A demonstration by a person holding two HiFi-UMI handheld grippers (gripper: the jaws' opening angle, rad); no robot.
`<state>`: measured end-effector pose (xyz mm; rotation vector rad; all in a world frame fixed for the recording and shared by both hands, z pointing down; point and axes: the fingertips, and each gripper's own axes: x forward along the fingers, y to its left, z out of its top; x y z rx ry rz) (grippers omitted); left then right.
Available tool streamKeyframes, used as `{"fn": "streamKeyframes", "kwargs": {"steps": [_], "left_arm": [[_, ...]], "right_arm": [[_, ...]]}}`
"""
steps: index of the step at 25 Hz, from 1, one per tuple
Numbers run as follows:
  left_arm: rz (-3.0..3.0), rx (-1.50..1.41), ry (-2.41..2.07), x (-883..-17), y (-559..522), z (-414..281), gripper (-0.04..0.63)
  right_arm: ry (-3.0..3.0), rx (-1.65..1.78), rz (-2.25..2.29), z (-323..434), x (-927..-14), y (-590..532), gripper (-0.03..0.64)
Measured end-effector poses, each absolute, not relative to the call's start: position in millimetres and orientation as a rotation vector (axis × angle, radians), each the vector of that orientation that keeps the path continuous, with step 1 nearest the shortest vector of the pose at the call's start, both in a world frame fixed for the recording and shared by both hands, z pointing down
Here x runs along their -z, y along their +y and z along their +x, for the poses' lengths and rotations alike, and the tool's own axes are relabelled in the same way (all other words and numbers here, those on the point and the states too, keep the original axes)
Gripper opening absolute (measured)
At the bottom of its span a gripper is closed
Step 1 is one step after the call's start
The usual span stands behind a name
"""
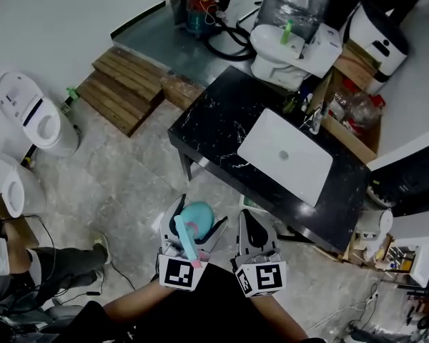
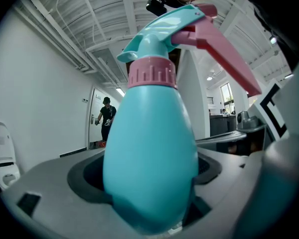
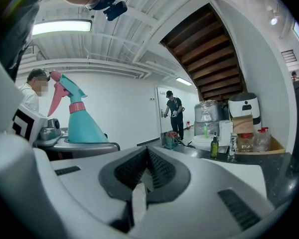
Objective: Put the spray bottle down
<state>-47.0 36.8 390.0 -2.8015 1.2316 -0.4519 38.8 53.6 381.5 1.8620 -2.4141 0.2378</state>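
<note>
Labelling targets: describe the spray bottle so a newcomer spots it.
Start at the black marbled counter with the white rectangular sink. Below it, the left gripper holds a teal egg-shaped plastic spray bottle; its pink collar and trigger set it apart.

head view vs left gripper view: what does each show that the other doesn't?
Head view only: the white rectangular sink basin, the brown wooden steps and the grey stone floor.
Left gripper view only: a person in dark clothes at a far doorway, and the white ceiling beams.
Both: the teal egg-shaped plastic spray bottle with pink trigger, gripped in the left tool.
</note>
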Motion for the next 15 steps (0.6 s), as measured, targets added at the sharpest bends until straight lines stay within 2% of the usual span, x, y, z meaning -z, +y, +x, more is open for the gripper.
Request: {"fn": "streamKeyframes", "kwargs": {"steps": [15], "left_arm": [[-2.838, 0.128, 1.318, -383.6, -50.7, -92.4, 0.442]], "right_arm": [[-2.34, -0.245, 1.882, 6.3, -387.6, -15.6, 0.014]]}}
